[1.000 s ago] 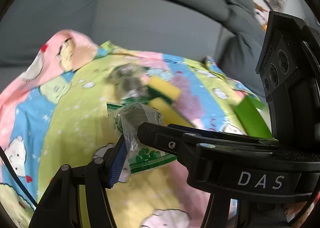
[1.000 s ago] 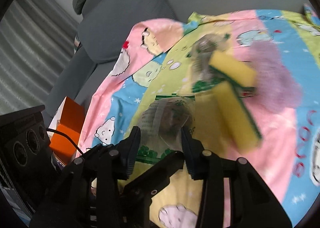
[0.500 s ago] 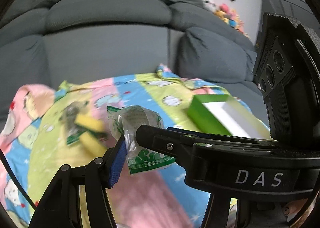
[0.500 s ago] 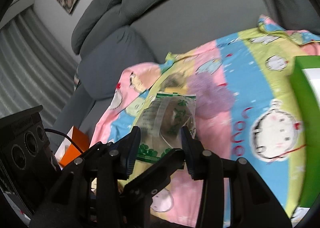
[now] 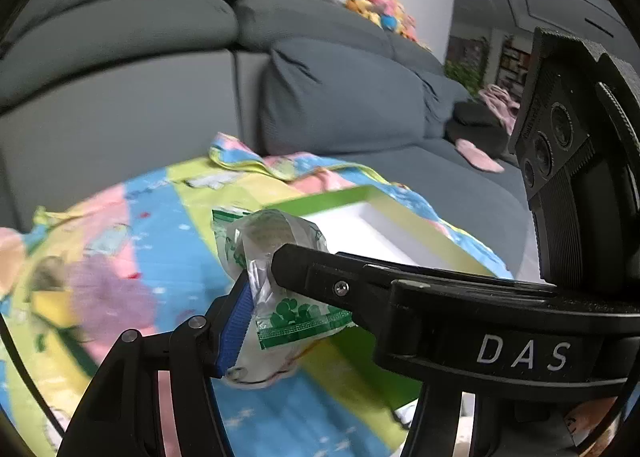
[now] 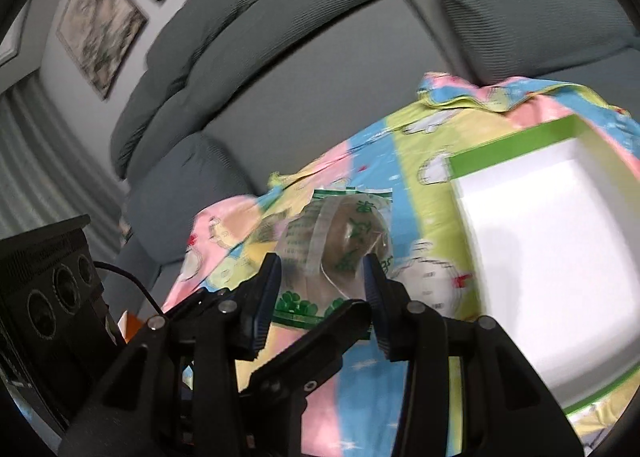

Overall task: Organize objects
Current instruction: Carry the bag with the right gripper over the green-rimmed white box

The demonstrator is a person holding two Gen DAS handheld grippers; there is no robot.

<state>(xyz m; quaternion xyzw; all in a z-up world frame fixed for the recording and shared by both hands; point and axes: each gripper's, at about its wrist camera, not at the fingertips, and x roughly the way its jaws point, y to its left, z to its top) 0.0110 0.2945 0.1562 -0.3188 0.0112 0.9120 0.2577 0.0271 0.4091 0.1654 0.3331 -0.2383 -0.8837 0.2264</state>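
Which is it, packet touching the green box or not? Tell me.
Apart. Right wrist view shows patterned cloth between the packet, held by the right gripper, and the green box.

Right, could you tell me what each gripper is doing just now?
Left gripper: cannot tell; one pad touches the packet, other finger hidden.
Right gripper: closed, holding the packet.

Clear packet (image 5: 276, 277) with green print, black gripper fingers (image 6: 260, 297) with blue pads (image 5: 236, 317), green box (image 6: 516, 145) with white inside, pink, blue and yellow-green cartoon-print cloth (image 5: 168, 217), grey sofa (image 5: 340, 97), blurred yellow sponge (image 5: 48, 303) far left.
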